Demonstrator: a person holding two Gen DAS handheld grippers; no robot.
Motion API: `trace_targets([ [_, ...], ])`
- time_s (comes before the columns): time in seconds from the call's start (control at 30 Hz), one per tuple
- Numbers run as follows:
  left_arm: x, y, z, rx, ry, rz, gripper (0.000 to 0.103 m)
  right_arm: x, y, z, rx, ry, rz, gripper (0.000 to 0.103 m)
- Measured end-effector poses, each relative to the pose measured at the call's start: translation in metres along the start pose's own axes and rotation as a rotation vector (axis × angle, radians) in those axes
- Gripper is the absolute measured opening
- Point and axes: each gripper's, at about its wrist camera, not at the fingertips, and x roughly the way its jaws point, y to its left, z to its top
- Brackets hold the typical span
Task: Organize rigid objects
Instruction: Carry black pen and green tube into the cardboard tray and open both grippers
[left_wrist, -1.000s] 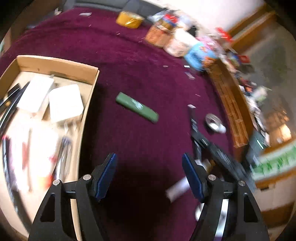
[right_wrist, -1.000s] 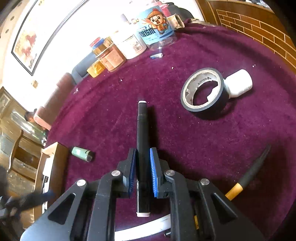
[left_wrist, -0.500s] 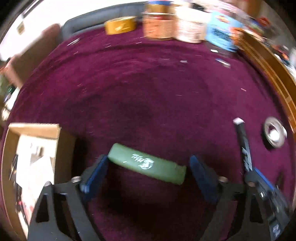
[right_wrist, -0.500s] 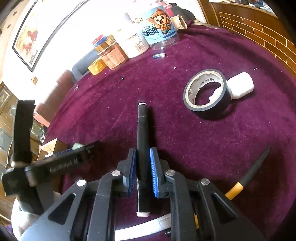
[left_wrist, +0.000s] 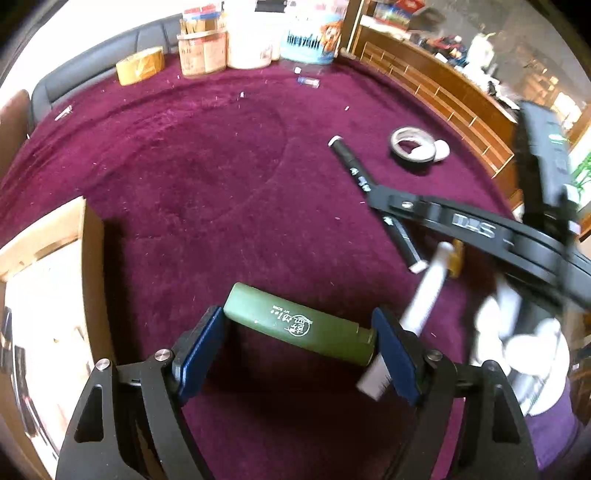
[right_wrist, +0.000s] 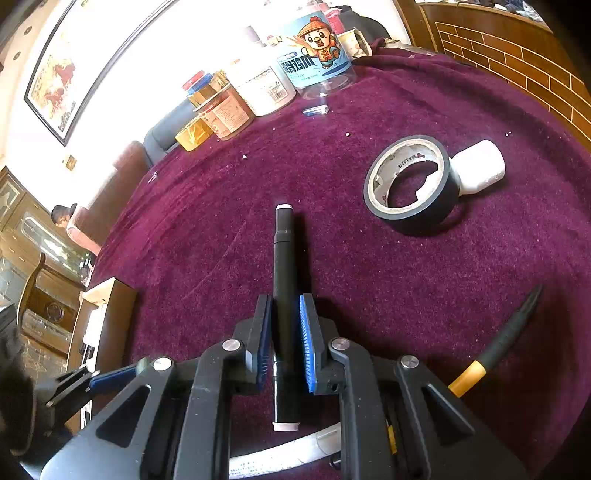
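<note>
Far left, the cardboard box (left_wrist: 79, 236) sits at the bench (left_wrist: 207, 173) edge, its open top bright and its near wall just beside the left gripper (left_wrist: 299, 343). Between box and gripper there is only a narrow strip of maroon cloth. The left gripper's jaws are spread wide and have just been opening, and the green case (left_wrist: 299, 325) lies flat between them, slightly slanted. Its left end sits close to the left pad, its right end very near the right pad; whether either pad touches it I cannot tell. Ahead of the case the cloth runs broad and bare up to the far edge, where a yellow tape roll (left_wrist: 140, 66) and a row of jars (left_wrist: 251, 40) stand.

Moving right: a white tube (left_wrist: 424, 295) pokes in behind the left gripper's right finger. Then the right gripper (right_wrist: 284, 343), jaws pressed together on the black marker (right_wrist: 283, 295), pinching it near its back half with the capped tip pointing away across the bench. Right of the marker lies open cloth, then the black tape roll (right_wrist: 439, 199) touching a white bottle (right_wrist: 480, 170). Nearer, at the right, a black-and-yellow pen (right_wrist: 498, 339) lies slanted, well apart from the marker. Beyond, a wooden rail (left_wrist: 443, 96) marks the bench's right edge.
</note>
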Motion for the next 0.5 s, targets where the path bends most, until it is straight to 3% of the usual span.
trace_targets([
  [0.33, -0.067, 0.018, -0.035, -0.118, -0.143, -0.088, 0.076, 0.000, 0.002, -0.001, -0.022, -0.007, -0.013, 0.013],
  [0.5, -0.106, 0.054, -0.069, -0.199, -0.209, -0.050, 0.076, 0.001, 0.002, 0.000, -0.012, -0.019, -0.012, 0.013],
])
